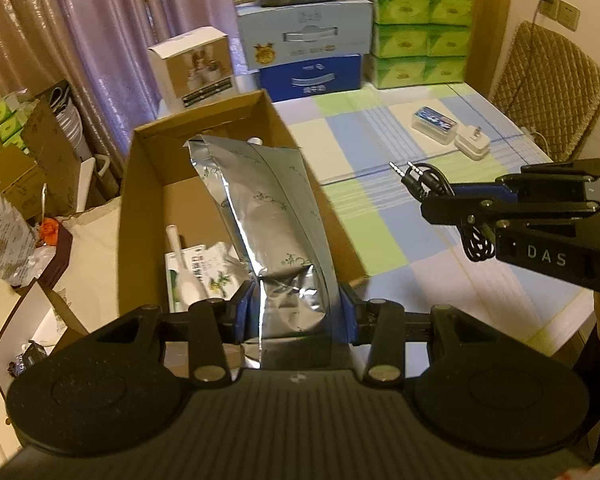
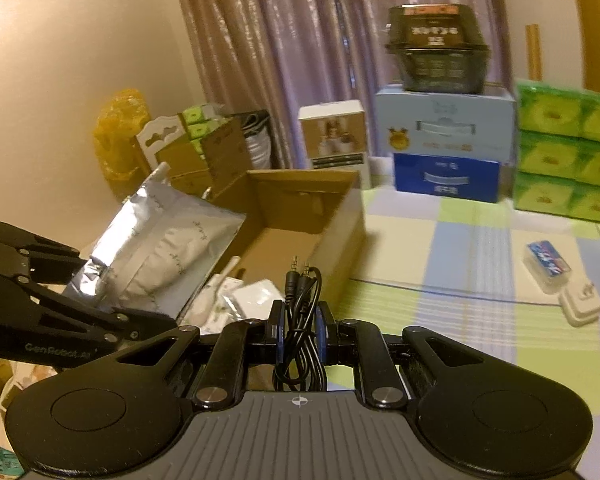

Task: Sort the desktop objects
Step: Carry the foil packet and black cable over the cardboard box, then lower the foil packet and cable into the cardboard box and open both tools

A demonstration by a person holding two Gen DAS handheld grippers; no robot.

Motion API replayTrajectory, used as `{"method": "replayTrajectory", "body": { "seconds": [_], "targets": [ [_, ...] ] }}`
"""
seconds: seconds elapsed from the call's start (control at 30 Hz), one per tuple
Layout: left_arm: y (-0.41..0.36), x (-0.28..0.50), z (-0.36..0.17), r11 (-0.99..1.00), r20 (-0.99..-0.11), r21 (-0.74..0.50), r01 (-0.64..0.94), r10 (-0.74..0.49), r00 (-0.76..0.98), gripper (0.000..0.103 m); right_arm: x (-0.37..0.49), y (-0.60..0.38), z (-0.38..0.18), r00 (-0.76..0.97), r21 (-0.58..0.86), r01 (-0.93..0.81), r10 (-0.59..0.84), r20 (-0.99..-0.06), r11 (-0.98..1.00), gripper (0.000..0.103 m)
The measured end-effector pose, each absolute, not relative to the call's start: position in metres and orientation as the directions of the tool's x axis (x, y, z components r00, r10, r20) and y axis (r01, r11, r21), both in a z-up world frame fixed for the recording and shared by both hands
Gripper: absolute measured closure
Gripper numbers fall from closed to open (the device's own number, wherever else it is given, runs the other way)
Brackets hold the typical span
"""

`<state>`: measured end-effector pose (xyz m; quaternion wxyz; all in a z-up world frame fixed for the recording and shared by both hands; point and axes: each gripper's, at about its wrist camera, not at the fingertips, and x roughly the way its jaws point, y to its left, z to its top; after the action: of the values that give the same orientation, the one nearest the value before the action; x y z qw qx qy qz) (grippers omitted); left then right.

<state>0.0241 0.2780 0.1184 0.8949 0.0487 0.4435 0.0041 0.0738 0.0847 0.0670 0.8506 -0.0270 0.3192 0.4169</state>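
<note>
Over the cardboard box [image 1: 148, 184], left gripper [image 1: 296, 312] is clamped on a silver foil bag [image 1: 268, 216]. Right gripper [image 2: 299, 332] pinches a coiled black audio cable [image 2: 300, 308] above the checked tablecloth [image 2: 460, 320]. Best lower the bag well inside before letting go, then bring the cable across. Legible writing: "DAS" on one gripper, "Gen Robot.AI" on the other.
</note>
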Motion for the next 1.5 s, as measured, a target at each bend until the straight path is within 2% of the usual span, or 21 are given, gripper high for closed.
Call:
{"method": "replayTrajectory", "body": {
  "seconds": [0.33,0.7,1.5],
  "targets": [
    [0.336,0.040,0.144,0.990,-0.777,0.130,-0.049,0.132,0.615,0.065,0.088,0.130,0.071,0.406,0.230,-0.764,0.726,-0.556,0.603,0.091],
    [0.374,0.074,0.133,0.992,-0.786,0.091,-0.083,0.123,0.606,0.065,0.114,0.165,0.061,0.375,0.272,-0.749,0.725,-0.578,0.604,0.091],
    [0.377,0.108,0.093,0.994,-0.821,0.097,-0.056,0.112,0.559,0.065,0.135,0.182,0.046,0.352,0.302,-0.732,0.718,-0.600,0.611,0.091]
  ]
}}
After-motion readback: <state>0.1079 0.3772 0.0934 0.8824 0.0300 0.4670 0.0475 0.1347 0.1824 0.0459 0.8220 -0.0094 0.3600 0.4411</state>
